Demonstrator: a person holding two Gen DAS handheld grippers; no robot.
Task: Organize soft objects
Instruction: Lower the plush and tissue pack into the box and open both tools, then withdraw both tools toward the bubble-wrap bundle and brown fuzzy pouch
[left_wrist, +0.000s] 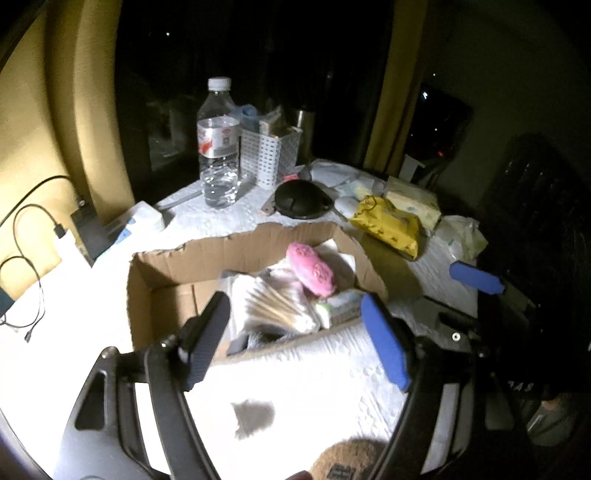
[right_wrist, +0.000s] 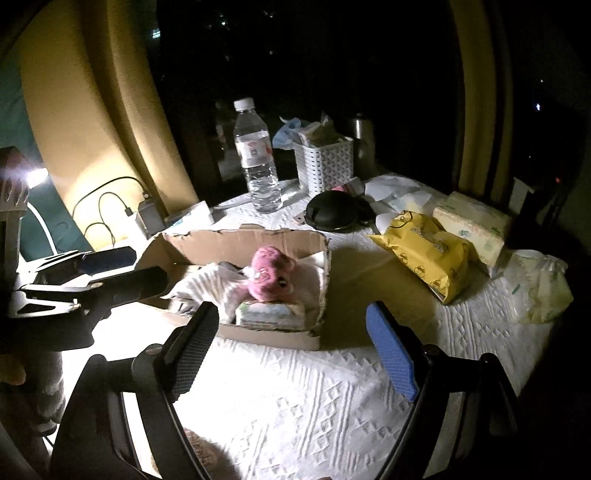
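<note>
Fingers of the left gripper (left_wrist: 295, 332) are standing wide apart with nothing between them, hovering over the near edge of the torn brown cardboard box (left_wrist: 166, 266). The right gripper (right_wrist: 295, 354) is likewise gaping and carrying nothing, poised above the white textured tablecloth (right_wrist: 295, 406) just short of that box.

Inside the box, soft things are already lying packed: a pink plush toy (left_wrist: 312, 273) at about 1 o'clock from the left gripper, a clear bag of cotton swabs (left_wrist: 273, 306) at 12 o'clock beneath the fingers, and folded white cloth (right_wrist: 207, 284).

Outside the box, at 2 o'clock, a yellow printed wipes packet (right_wrist: 428, 254), a pale green tissue pack (right_wrist: 476, 229) and a crumpled whitish plastic bag (right_wrist: 539, 288) are waiting on the cloth.

Judging by this, the sorting is looking partly done, with several soft items left to move. A clear plastic water bottle (left_wrist: 218, 147) and a white perforated basket (left_wrist: 269, 155) are standing at 11 and 12 o'clock.
</note>
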